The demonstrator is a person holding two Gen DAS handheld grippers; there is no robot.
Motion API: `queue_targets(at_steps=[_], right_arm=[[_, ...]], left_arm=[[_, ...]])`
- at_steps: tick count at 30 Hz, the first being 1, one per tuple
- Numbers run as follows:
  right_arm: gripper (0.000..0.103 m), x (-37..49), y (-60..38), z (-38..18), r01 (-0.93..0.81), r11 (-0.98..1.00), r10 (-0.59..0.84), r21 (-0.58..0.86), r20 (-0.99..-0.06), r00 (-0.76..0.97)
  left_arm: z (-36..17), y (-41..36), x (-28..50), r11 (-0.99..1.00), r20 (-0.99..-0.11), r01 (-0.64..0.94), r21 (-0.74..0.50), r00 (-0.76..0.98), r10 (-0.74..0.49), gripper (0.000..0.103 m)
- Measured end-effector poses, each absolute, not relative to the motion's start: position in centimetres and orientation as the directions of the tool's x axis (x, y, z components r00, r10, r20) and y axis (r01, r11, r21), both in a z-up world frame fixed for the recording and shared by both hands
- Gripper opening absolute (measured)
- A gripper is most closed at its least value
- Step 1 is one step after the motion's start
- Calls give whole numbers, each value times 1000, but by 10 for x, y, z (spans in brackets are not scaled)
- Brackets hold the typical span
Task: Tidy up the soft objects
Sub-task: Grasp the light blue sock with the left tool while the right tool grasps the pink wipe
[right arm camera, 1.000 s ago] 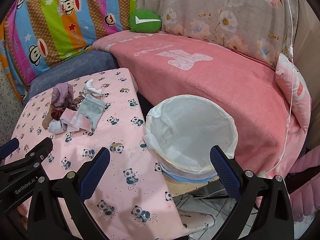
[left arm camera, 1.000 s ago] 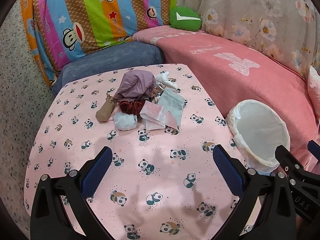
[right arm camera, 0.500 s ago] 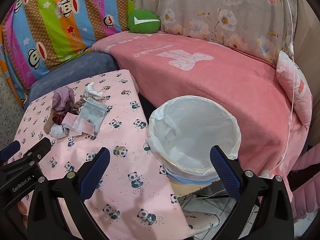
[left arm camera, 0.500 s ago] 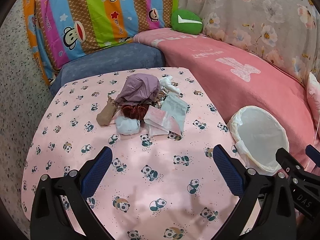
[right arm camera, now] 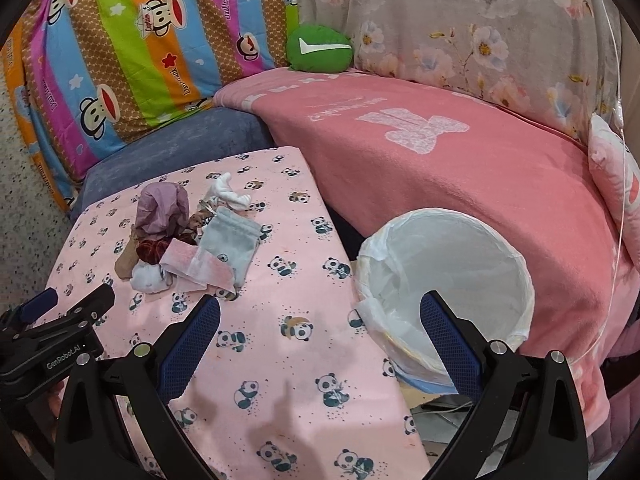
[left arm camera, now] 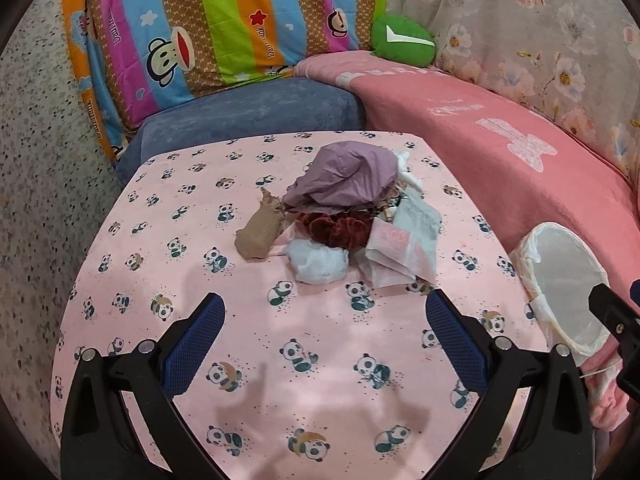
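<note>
A heap of soft things lies on the pink panda-print table (left arm camera: 168, 216): a mauve cloth (left arm camera: 344, 176) on top, a tan stocking (left arm camera: 260, 232), a dark red scrunchie (left arm camera: 340, 230), a pale blue bundle (left arm camera: 318, 264), a grey drawstring pouch (left arm camera: 420, 220) and a pink-and-white tissue (left arm camera: 390, 242). My left gripper (left arm camera: 324, 344) is open and empty, hanging above the table short of the heap. My right gripper (right arm camera: 320, 344) is open and empty too, between the table edge and the white-lined bin (right arm camera: 444, 284). From the right wrist view the heap (right arm camera: 184, 240) lies far left.
A pink blanket (right arm camera: 440, 152) covers the sofa behind the bin. A blue cushion (left arm camera: 248, 120), a striped cartoon pillow (left arm camera: 216, 24) and a green cushion (left arm camera: 402, 40) sit at the back. The left gripper's body (right arm camera: 52, 340) shows at the right wrist view's left edge.
Both grippers have risen and drawn back a little, so the heap and bin look smaller and lower in view. Nothing on the table moved. Both stay open.
</note>
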State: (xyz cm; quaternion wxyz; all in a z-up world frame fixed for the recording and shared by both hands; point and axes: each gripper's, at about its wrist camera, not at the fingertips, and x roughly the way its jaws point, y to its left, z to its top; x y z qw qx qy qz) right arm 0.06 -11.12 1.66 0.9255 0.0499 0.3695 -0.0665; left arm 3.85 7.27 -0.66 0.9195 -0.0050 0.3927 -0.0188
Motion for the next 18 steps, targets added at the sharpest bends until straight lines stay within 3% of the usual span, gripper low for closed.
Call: queue_targets(at_steps=[7,16,18], right_arm=[[98,32,-80,3,95,994,-32,53,-696,718],[98,76,-50,-28,57,997,-9,43,-721,692],[98,85,-45,-38,58,998,-14,34,-733,681]], left_arm=[[-26,100,68,1000,-732,13,-13,681,-18,96],[-61,100,110,994,-776,68,-85,622,-109,95],[-68,97,118,992,-784,80,-95,608,-124,91]])
